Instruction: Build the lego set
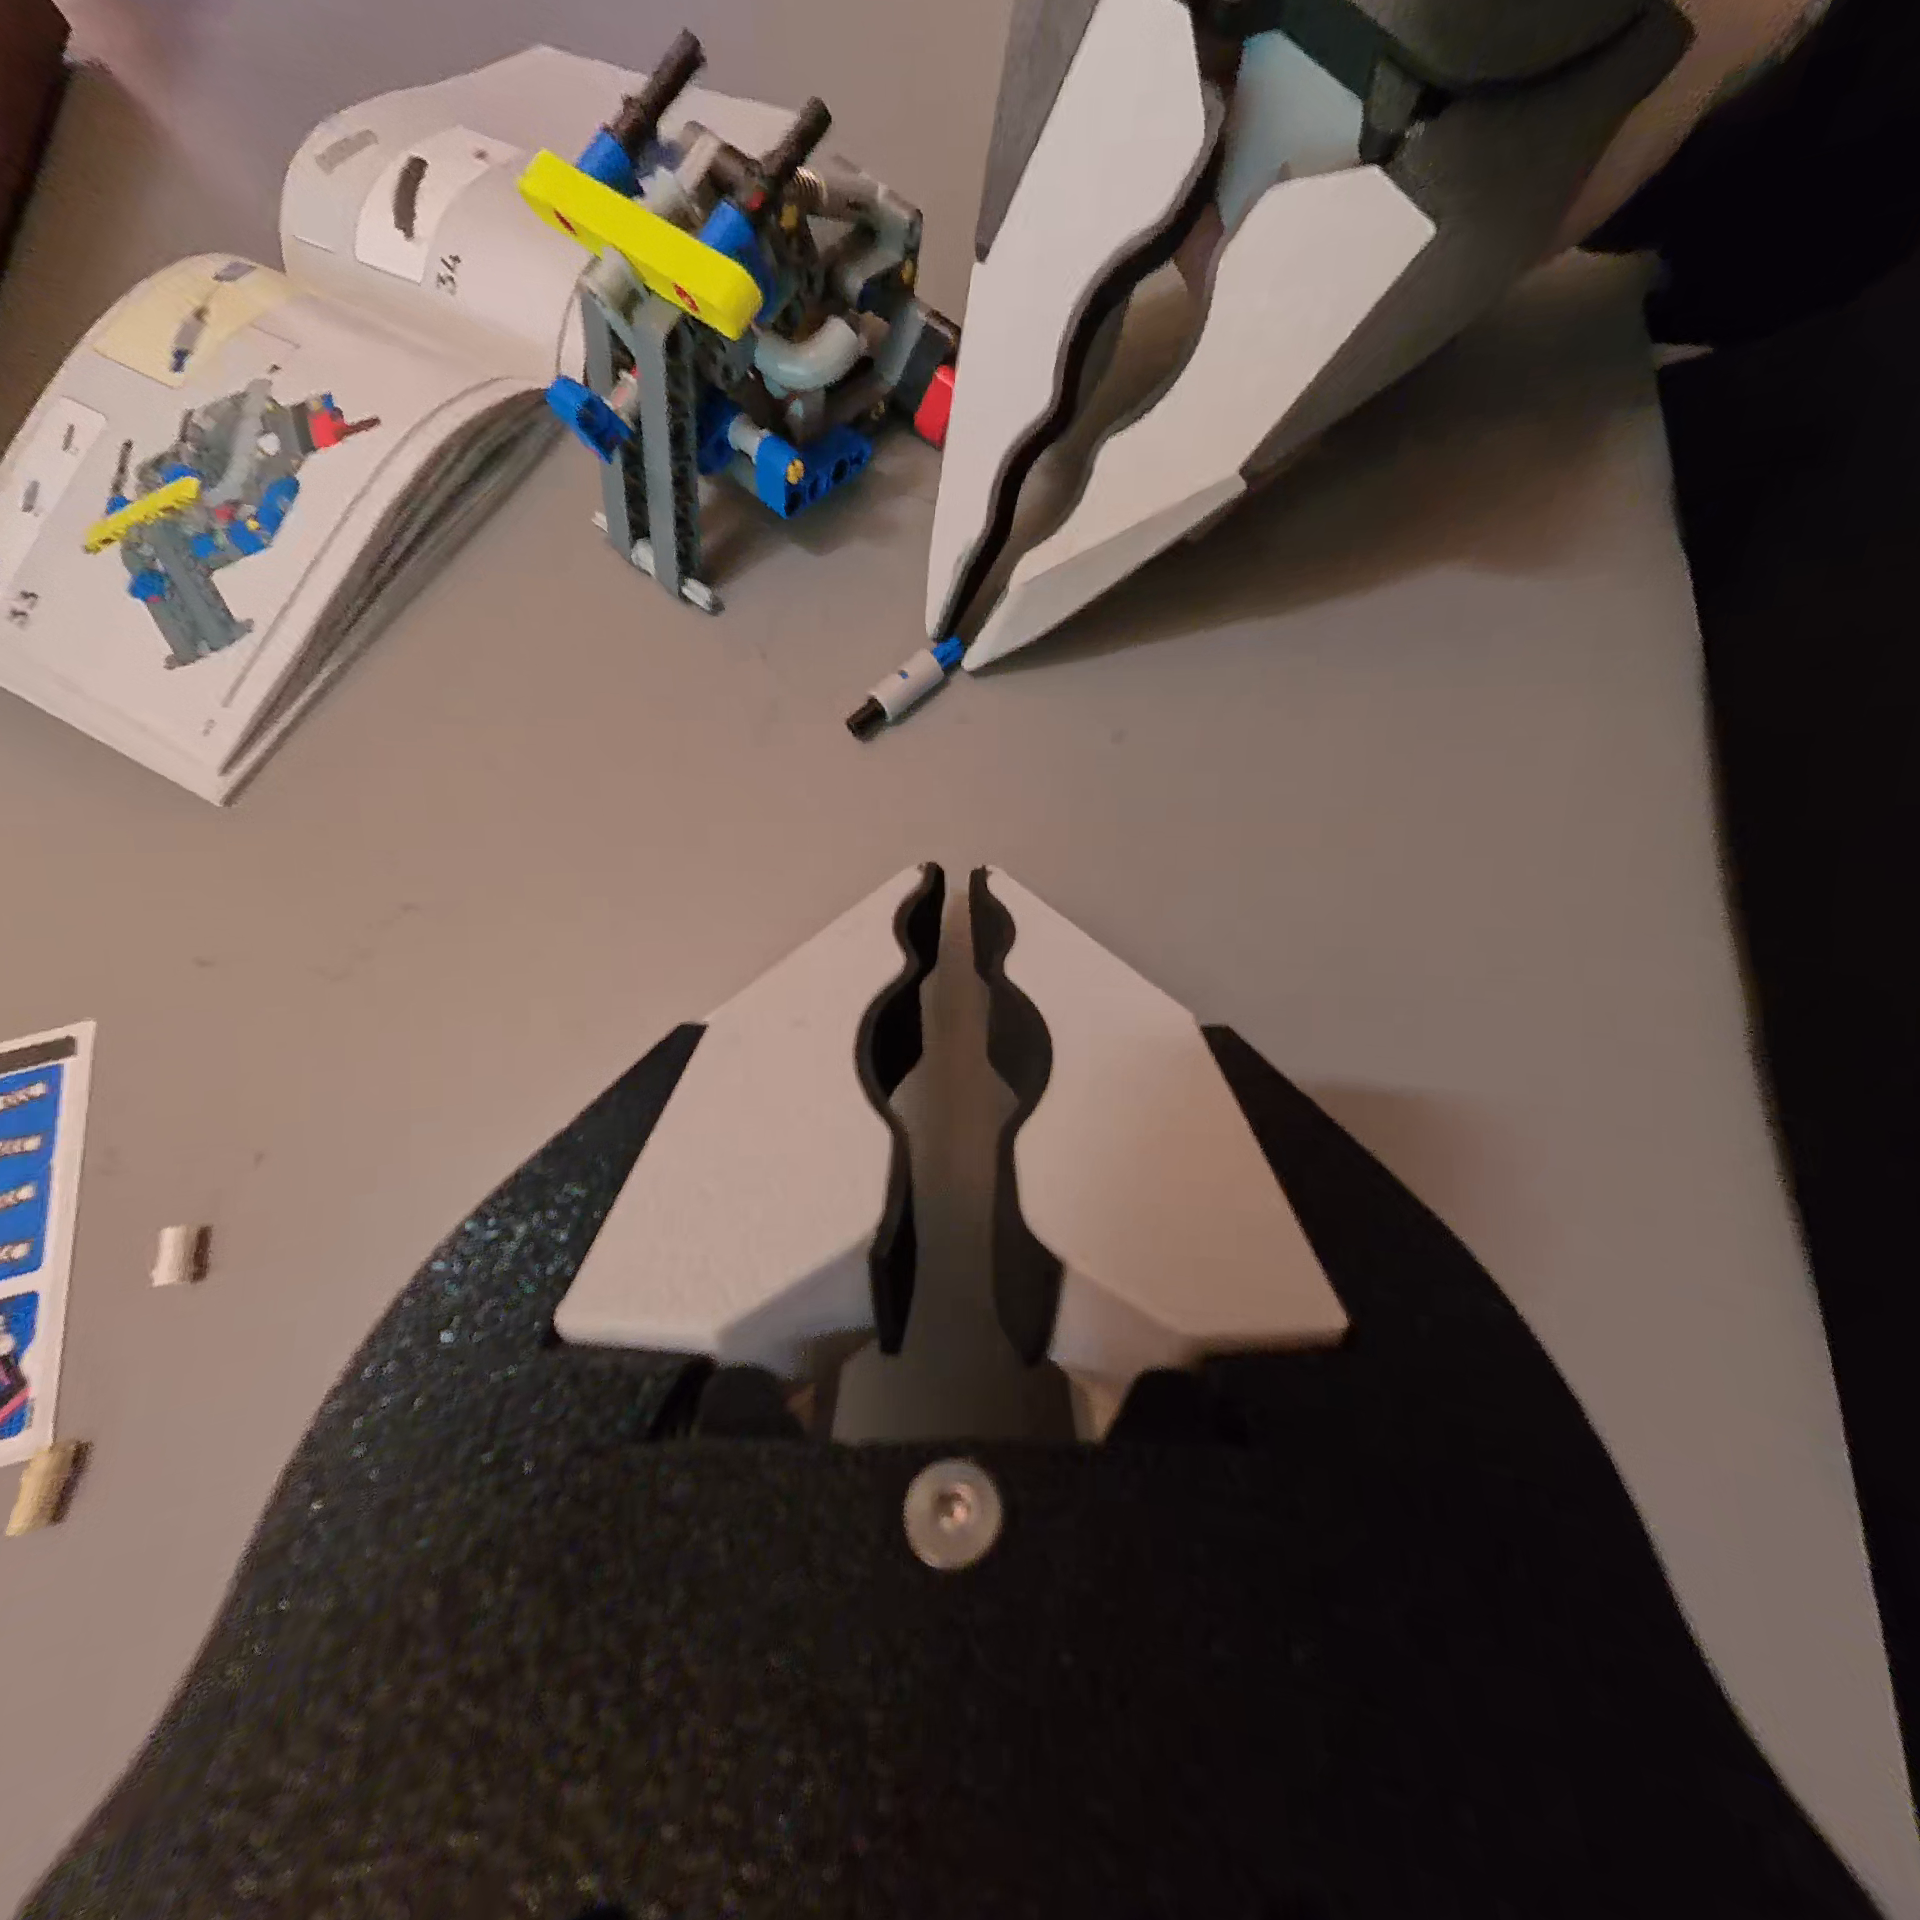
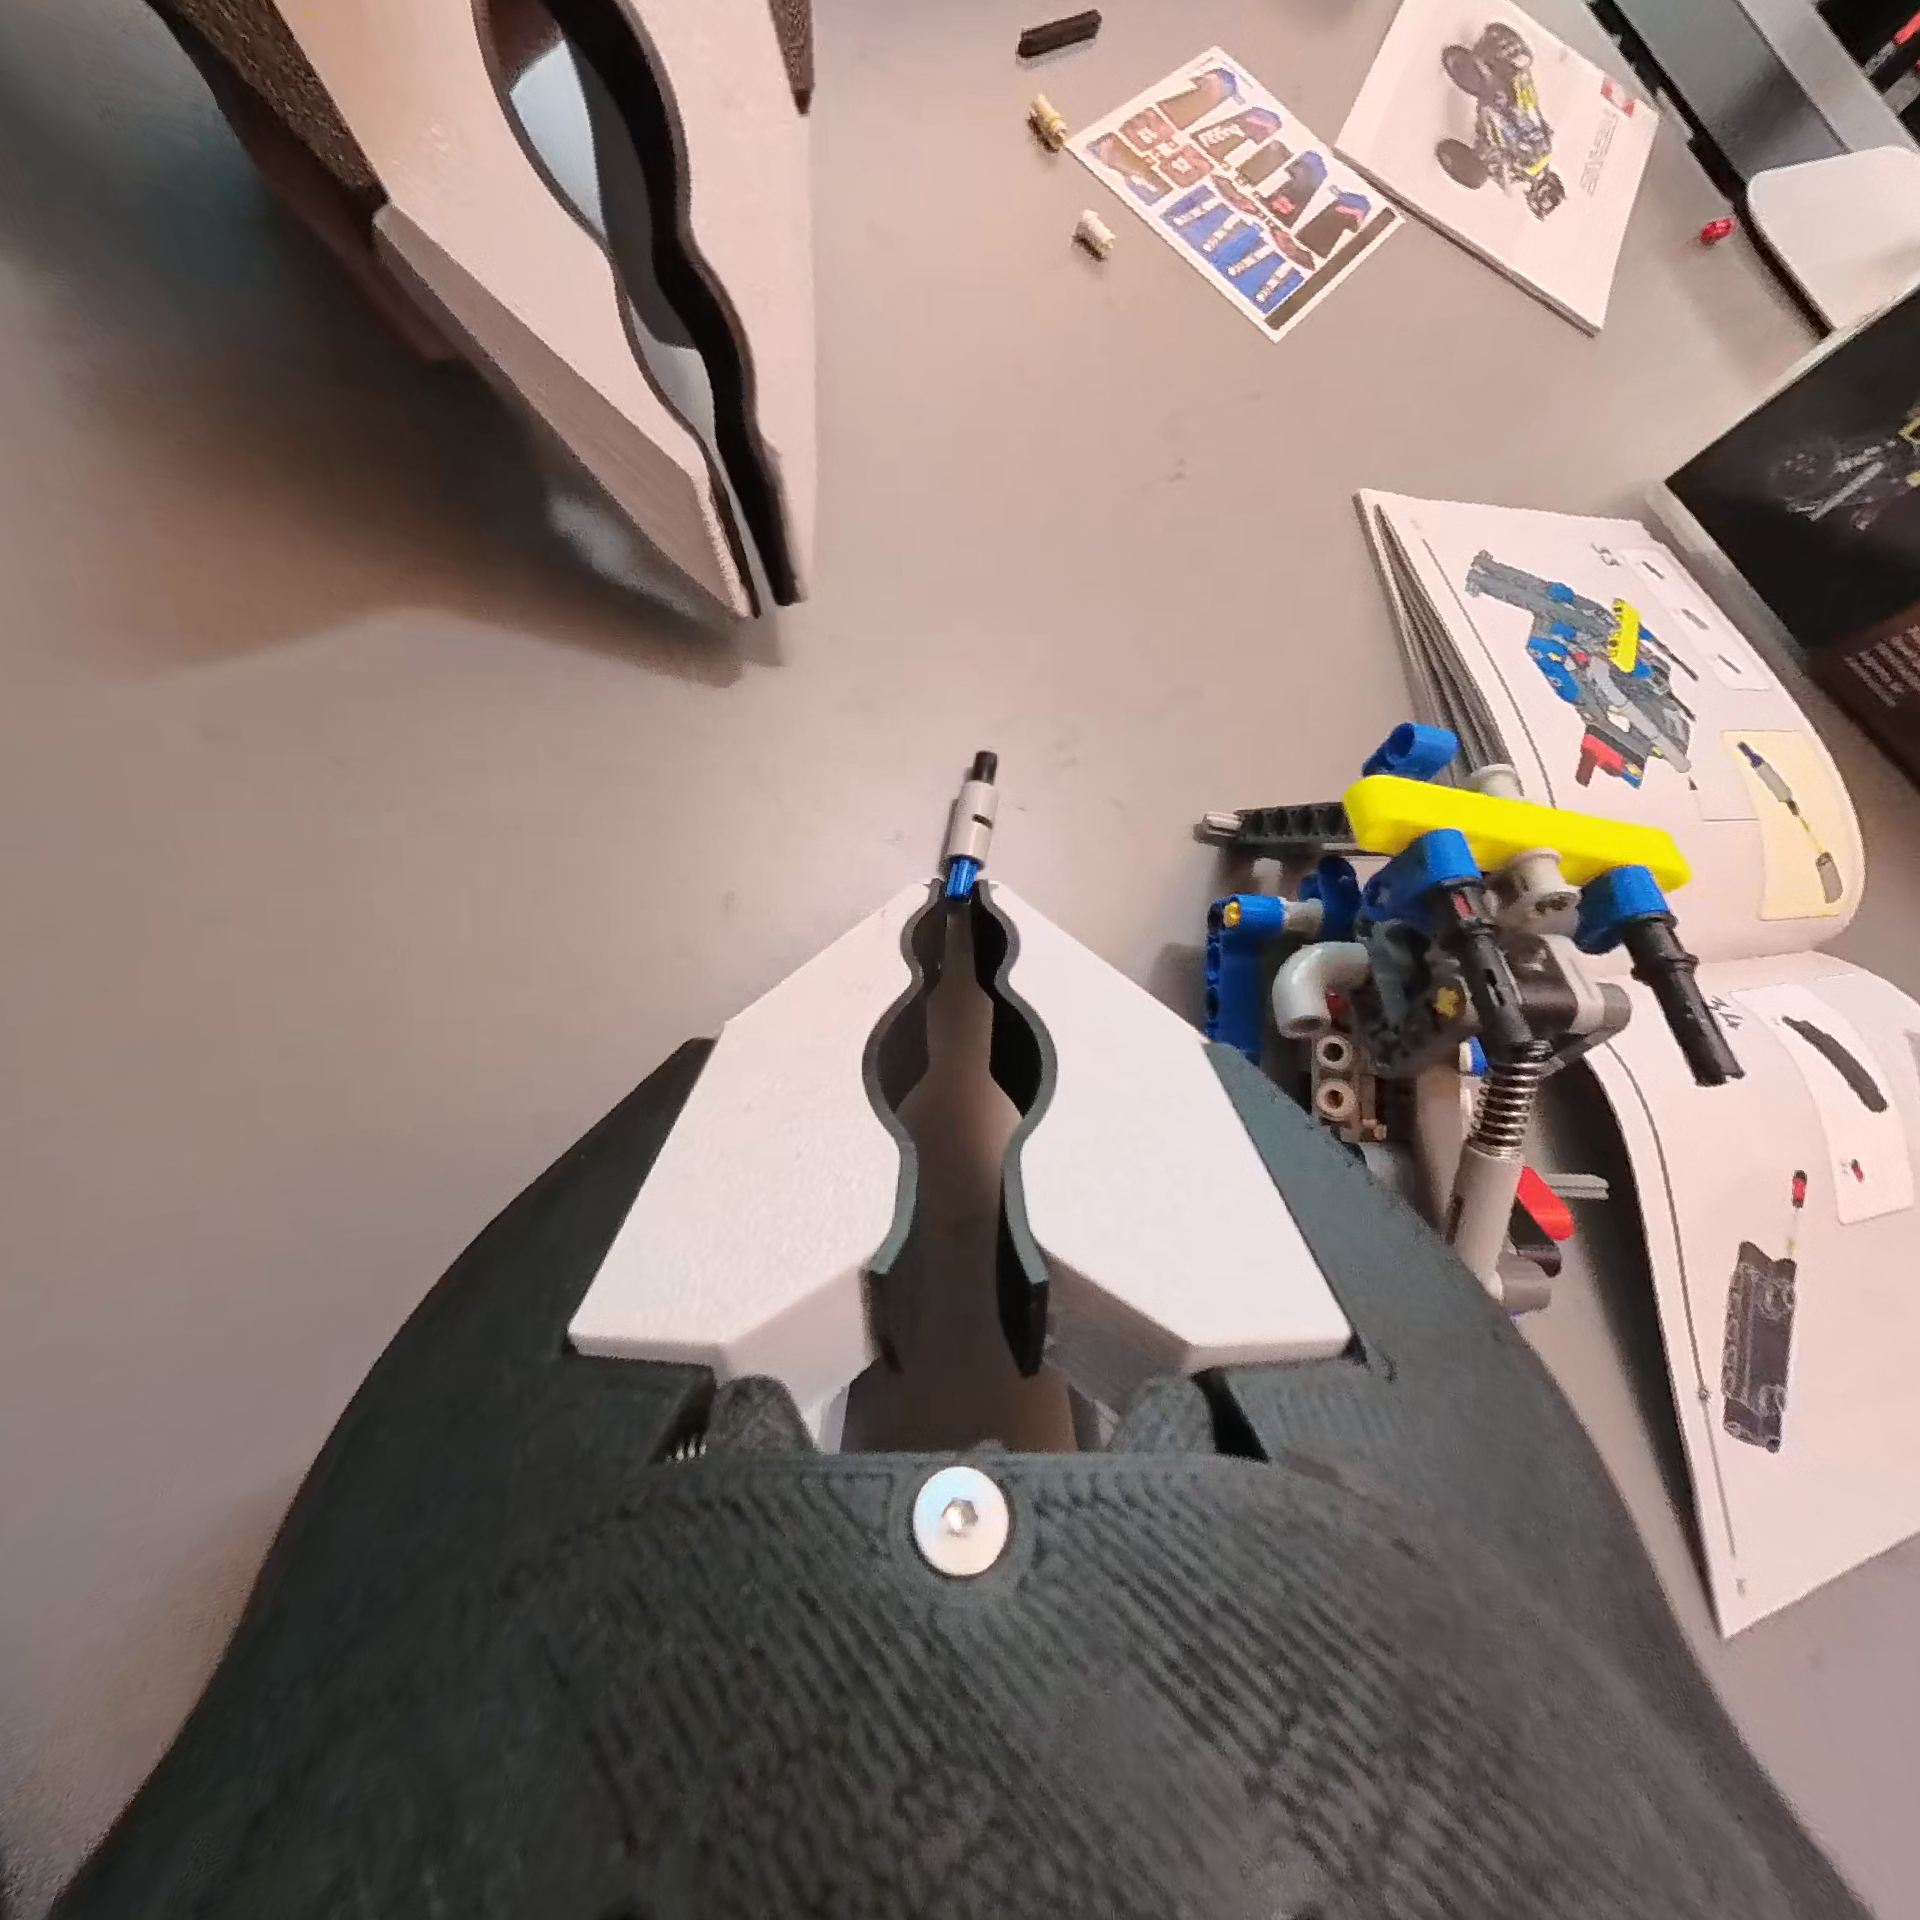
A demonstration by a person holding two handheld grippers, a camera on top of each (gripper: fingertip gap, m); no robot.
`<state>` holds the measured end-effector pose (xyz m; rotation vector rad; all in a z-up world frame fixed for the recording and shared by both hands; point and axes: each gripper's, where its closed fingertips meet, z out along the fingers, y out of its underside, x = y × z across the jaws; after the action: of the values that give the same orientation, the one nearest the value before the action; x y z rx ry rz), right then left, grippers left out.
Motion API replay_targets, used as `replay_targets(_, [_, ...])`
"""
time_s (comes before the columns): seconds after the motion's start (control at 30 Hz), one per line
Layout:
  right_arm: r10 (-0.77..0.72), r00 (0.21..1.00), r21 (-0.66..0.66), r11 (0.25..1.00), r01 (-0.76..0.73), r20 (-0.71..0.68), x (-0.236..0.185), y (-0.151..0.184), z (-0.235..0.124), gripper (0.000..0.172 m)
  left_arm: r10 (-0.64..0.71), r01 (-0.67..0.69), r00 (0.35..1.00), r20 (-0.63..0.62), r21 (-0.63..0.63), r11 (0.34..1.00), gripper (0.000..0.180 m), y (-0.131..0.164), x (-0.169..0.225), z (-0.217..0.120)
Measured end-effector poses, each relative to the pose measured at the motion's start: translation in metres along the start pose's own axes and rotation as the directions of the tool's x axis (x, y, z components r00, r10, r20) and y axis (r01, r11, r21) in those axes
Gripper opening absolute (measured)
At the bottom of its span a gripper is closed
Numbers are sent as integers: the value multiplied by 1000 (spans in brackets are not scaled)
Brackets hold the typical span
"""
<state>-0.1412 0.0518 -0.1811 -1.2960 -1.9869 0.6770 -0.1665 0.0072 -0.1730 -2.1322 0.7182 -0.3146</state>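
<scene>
Small plastic pin (image 1: pixel 902 688), with a blue end, a white sleeve and a black tip, lies low on the grey table (image 1: pixel 520 883) in your left wrist view, and its blue end is pinched between the tips of your right gripper (image 1: pixel 951 649), which comes down from the upper right. Your left gripper (image 1: pixel 956 883) is in front, its fingers nearly pressed together with nothing between them. Behind the pin stands a blue, grey and yellow brick model (image 1: pixel 717 343) beside an open instruction booklet (image 1: pixel 260 468). In your right wrist view, your right gripper (image 2: pixel 961 888) clamps the blue end of the pin (image 2: pixel 975 821), which points forward over the table. The model (image 2: pixel 1475 987) is just to the right of it, partly on the booklet (image 2: pixel 1714 1195), and your left gripper (image 2: pixel 769 592) hangs at the upper left with its fingers together. A sticker sheet (image 2: pixel 1236 187) lies farther away.
</scene>
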Motion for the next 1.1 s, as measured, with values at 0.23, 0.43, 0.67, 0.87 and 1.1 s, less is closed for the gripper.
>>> replay_targets(0.23, [7,1000,14,1000,-7,12,0,-1,1,4,-32,21,992,118,97,995,19,-13,-23,-14])
replay_targets(0.43, [15,999,19,1000,-16,39,-2,-2,1,2,-39,25,983,181,82,996,27,1,-34,-35])
replay_targets(0.67, [13,999,19,1000,-14,40,-3,-2,1,2,-124,97,935,333,97,991,26,16,-60,-55])
replay_targets(0.87, [18,999,19,1000,-19,46,-3,-2,1,2,-150,105,851,504,117,988,33,34,-81,-89])
replay_targets(1.1, [16,999,26,1000,-17,35,0,-2,0,13,-153,142,808,569,65,988,37,55,-90,-104])
